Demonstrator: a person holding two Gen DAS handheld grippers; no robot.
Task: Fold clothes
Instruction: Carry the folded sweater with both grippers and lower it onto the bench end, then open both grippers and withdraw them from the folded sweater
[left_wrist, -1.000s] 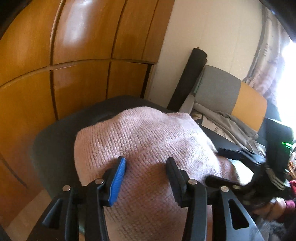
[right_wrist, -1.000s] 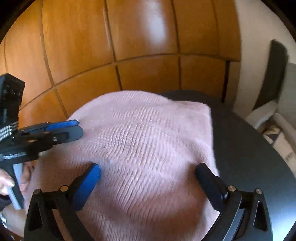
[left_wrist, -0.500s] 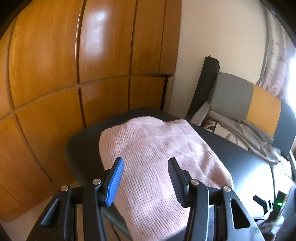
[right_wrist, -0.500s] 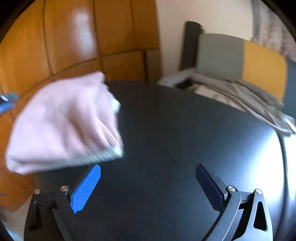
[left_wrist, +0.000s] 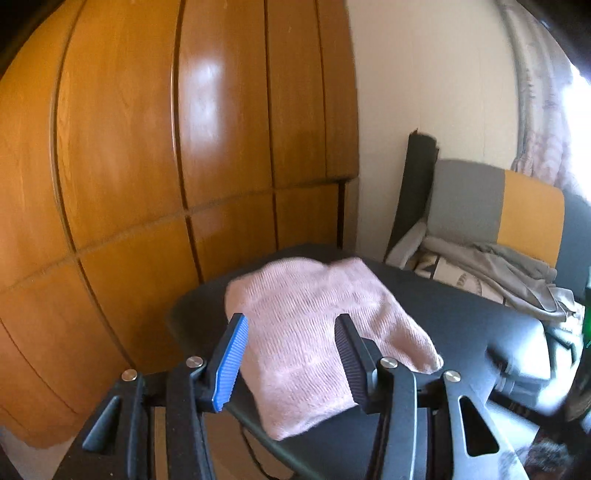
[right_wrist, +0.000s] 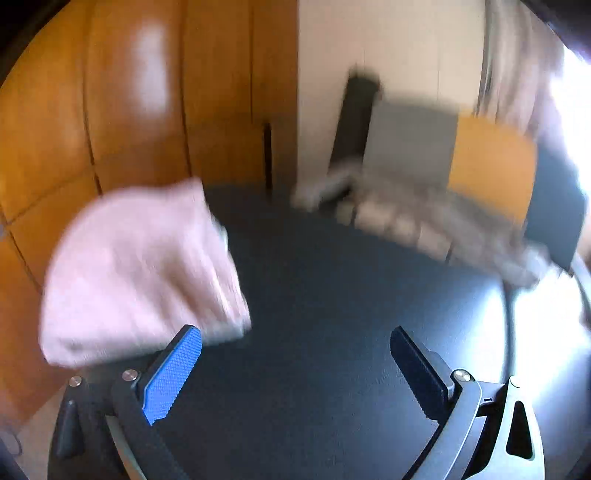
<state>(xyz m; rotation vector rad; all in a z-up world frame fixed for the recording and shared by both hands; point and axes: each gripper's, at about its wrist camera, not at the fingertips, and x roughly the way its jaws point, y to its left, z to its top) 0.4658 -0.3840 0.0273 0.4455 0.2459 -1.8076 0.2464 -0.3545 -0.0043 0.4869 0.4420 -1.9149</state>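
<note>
A folded pink knit sweater (left_wrist: 314, 332) lies on the left corner of a dark table (left_wrist: 461, 325). My left gripper (left_wrist: 291, 356) is open and empty, held back above the sweater's near end. In the right wrist view the sweater (right_wrist: 140, 266) is blurred at the left of the table (right_wrist: 332, 314). My right gripper (right_wrist: 295, 369) is wide open and empty over bare table, to the right of the sweater.
Wooden wardrobe doors (left_wrist: 166, 147) stand behind the table at the left. A grey and orange chair (left_wrist: 498, 214) with grey clothes (left_wrist: 498, 266) piled on it stands beyond the table's far right edge. A dark roll (left_wrist: 413, 192) leans on the wall.
Both grippers have pulled back from the sweater, which now lies free on the table. The right gripper has swung right over bare table. The left has lifted away.
</note>
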